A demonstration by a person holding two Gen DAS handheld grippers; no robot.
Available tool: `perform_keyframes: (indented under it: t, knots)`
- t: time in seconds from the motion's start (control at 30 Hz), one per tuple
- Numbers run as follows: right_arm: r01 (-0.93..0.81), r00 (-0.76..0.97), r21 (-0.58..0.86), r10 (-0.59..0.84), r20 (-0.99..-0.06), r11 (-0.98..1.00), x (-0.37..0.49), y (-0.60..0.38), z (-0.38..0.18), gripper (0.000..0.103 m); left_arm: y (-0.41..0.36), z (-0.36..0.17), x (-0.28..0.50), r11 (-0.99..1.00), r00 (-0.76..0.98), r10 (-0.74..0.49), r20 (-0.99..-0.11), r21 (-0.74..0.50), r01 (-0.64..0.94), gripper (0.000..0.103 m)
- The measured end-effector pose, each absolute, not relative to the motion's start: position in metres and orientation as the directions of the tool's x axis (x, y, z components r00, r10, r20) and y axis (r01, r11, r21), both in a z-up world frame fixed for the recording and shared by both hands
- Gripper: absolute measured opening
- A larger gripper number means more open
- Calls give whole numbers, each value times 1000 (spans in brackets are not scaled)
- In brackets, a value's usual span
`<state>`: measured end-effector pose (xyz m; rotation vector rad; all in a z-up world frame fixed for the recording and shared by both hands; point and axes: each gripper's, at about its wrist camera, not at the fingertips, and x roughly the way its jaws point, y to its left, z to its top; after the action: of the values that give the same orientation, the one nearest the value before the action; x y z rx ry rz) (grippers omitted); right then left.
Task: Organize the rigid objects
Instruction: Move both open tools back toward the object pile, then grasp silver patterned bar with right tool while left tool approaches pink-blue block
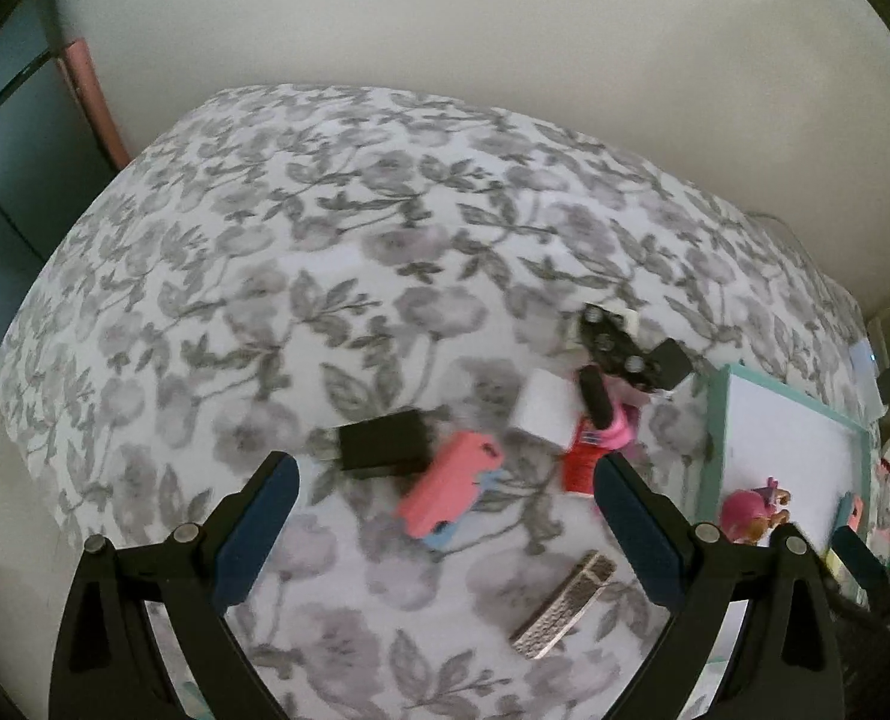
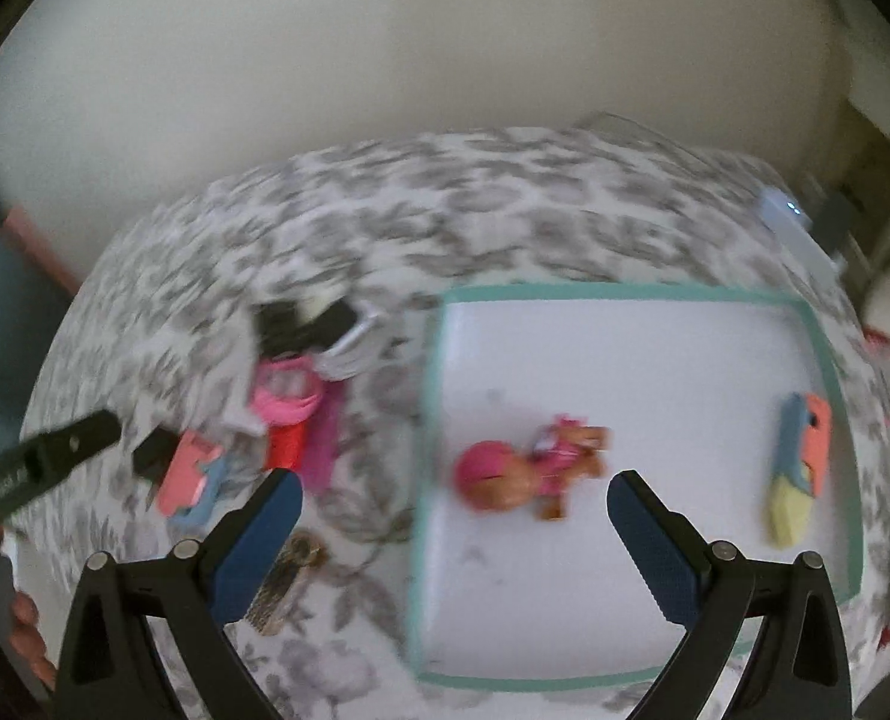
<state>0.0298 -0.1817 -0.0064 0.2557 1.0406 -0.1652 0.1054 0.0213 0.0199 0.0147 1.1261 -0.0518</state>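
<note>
A white tray with a teal rim is seen in the centre and right of the right wrist view, laid flat on a surface covered with a grey floral cloth. Two things are held in the tray. A pink toy figure is found left of the tray's middle, lying on its side. A pink, blue and yellow block piece is placed near the tray's right rim, well apart from the figure.

The right tongs are held wide open above the tray's near half, with nothing gripped between the blue pads.

In the left wrist view the same tray is cut off at the right edge of the frame, and the toy figure is seen near its lower left corner. The rest of the objects are spread loose on the cloth, left of the tray: a black block, a pink and blue piece touching it, a white cube, a red packet, a pink object with a black handle, a black part with silver studs, and a silver textured bar in the lower centre.

The left tongs are likewise spread wide and nothing is gripped; they are held over the pink and blue piece.
</note>
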Motion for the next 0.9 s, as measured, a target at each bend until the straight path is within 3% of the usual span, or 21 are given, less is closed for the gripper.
perform_keyframes:
  t: [0.27, 0.67, 0.9]
  knots:
    - [74, 452, 74, 33, -891, 994, 39, -121, -28, 103, 61, 3, 103, 1000, 387, 15, -922, 4, -29, 99]
    - [-135, 320, 122, 160, -934, 983, 41, -82, -79, 103, 65, -56, 106, 996, 214, 58, -975, 42, -77, 99]
    - [-237, 259, 89, 151, -954, 967, 32, -70, -100, 103, 79, -66, 107, 988, 173, 50, -984, 24, -150, 99]
